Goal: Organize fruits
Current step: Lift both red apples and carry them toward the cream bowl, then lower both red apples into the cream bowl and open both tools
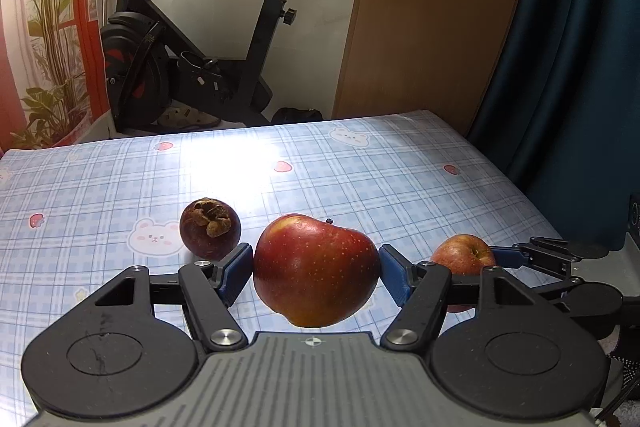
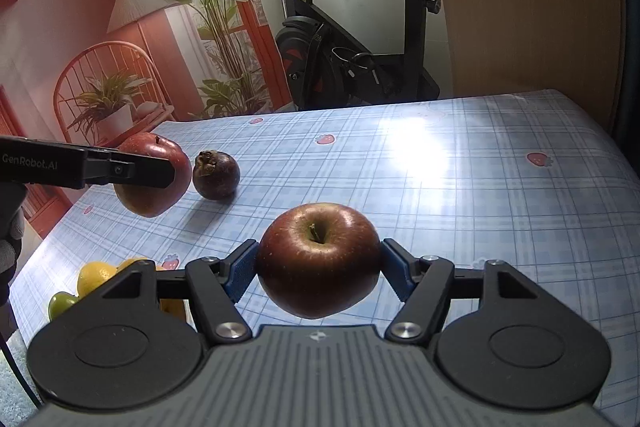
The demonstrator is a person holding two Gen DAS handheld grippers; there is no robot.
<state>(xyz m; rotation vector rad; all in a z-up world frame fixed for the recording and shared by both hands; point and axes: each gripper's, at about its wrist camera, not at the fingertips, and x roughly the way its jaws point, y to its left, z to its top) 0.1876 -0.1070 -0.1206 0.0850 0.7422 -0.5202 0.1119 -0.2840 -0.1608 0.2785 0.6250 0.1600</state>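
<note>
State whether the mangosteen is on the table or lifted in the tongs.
On the table. The mangosteen rests on the checked tablecloth with its shadow directly beneath, and no tongs touch it.

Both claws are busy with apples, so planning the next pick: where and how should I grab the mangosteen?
Grip the mangosteen across its round middle, coming from above at the near side. It sits with its dried calyx on top, clear tablecloth on both flanks, so pads fit either side. Avoid the brittle calyx.
</note>
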